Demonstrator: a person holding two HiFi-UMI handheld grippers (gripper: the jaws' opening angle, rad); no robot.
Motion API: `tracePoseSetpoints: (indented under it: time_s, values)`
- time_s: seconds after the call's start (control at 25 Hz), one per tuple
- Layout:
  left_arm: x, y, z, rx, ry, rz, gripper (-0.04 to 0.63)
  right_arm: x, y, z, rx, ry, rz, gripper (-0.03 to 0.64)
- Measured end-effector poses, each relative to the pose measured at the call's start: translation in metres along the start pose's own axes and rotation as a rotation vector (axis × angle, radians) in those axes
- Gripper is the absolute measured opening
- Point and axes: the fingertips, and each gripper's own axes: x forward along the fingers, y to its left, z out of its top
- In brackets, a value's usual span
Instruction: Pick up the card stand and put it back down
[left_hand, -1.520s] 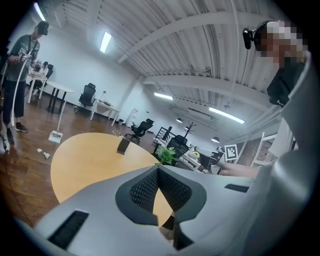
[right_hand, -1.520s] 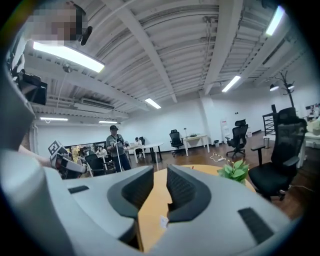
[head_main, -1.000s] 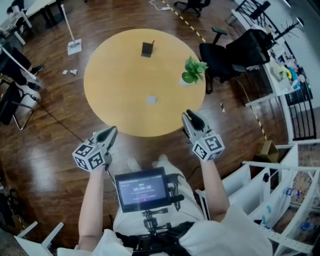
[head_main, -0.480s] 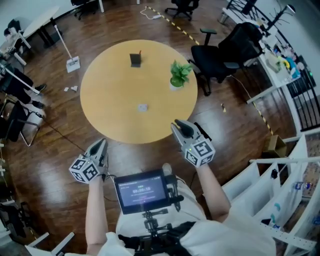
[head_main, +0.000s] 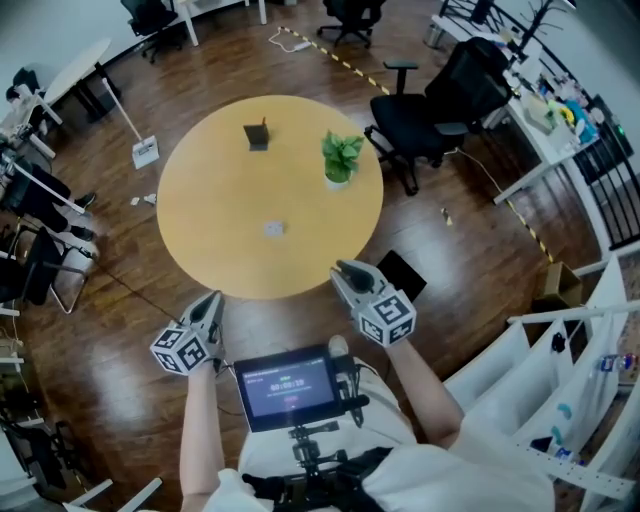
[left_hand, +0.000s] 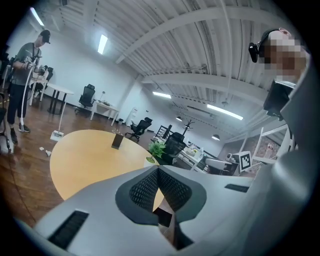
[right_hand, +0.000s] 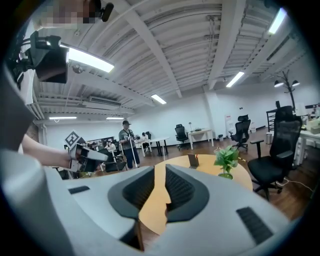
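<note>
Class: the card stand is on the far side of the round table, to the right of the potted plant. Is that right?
No. The card stand is on the far side of the round table, but to the left of the potted plant, as the head view shows.
</note>
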Motion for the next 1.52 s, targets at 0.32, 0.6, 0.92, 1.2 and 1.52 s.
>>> tracePoseSetpoints:
  time_s: [0.32,0.6,0.92,1.2,1.52]
  values:
    - [0.019,-0.041,-0.004,0.028,0.001,-0.002,-0.006,-0.032,-0.020,-0.009,0.007,0.003,0.015,0.074]
    - [0.032,-0.073,-0.018,0.041,-0.002,0.008,-0.006,-0.065,-0.049,-0.015,0.002,0.004,0.011,0.074]
    - [0.049,-0.112,-0.050,0.034,-0.008,0.001,-0.006,-0.103,-0.072,-0.033,-0.034,0.008,0.008,0.074]
    - [0.055,-0.124,-0.078,0.017,0.042,0.007,-0.006,-0.129,-0.078,-0.050,-0.065,0.004,-0.035,0.074]
    - [0.063,-0.143,-0.080,0.042,0.051,-0.021,-0.006,-0.155,-0.082,-0.083,-0.014,0.027,-0.056,0.074]
